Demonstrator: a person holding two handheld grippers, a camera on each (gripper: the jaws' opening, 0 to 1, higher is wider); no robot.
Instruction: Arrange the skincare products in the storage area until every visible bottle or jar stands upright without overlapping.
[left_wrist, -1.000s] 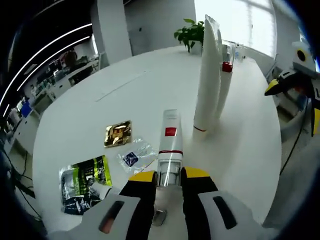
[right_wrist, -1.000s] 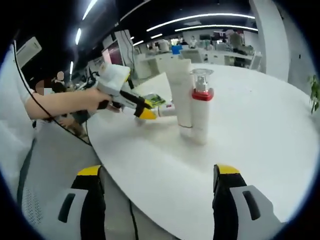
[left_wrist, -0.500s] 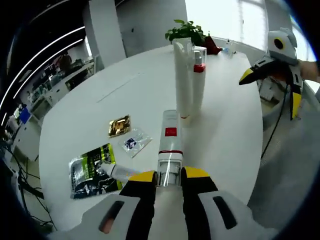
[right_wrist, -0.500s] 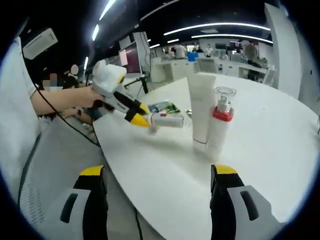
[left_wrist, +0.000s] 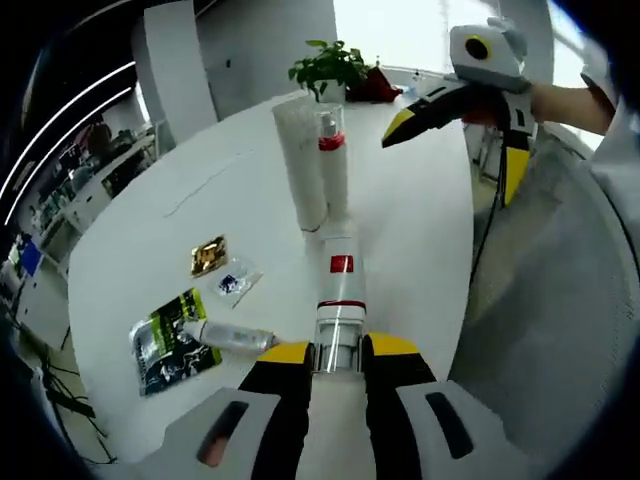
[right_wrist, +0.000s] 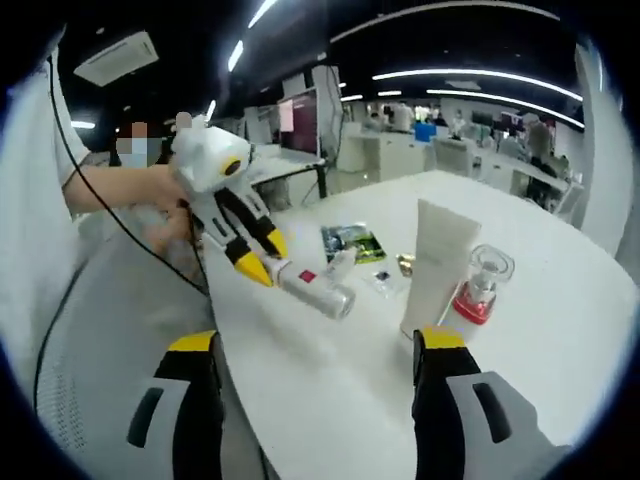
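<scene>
Left gripper (left_wrist: 338, 348) has lifted the white bottle (left_wrist: 339, 290), jaws clamped on it, clear of the table (left_wrist: 420, 230); not stood yet. Right gripper (right_wrist: 315, 345) jaws apart, empty, now hanging over the table edge.

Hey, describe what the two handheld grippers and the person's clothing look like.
Both grippers have white plastic bodies, black jaws and yellow tips. The left gripper trails a thin black cable past the person's white sleeve. The right gripper has a yellow side stripe and a dark cable hanging below it.
</scene>
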